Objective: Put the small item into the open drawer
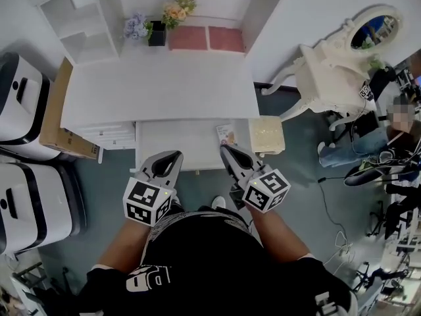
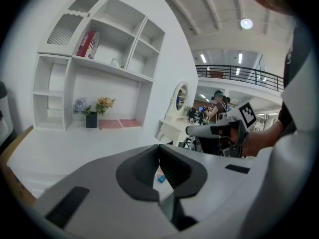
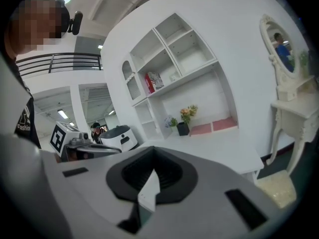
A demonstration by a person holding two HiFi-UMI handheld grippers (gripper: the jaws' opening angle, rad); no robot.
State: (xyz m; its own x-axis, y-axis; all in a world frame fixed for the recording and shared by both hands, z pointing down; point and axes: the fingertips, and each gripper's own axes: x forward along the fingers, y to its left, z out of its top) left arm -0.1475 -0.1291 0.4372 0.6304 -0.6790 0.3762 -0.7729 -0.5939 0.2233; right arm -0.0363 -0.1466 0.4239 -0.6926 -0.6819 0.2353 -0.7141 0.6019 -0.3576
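Item (image 1: 227, 134) lies at right end of open drawer (image 1: 172, 145), frame centre. Left gripper (image 1: 173, 157) and right gripper (image 1: 226, 149) are both pinched closed, empty, just below it. I judge placing done; next I keep clear of the item.

small item (image 1: 226, 134): label unreadable; drawer (image 1: 172, 143): front partly hidden

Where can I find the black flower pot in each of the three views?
Head view: black flower pot at top centre, at the desk's back edge.
Left gripper view: the pot, left of centre, under the shelves.
Right gripper view: the pot, slightly right of centre.
Shared landmark: the pink mats beside it.
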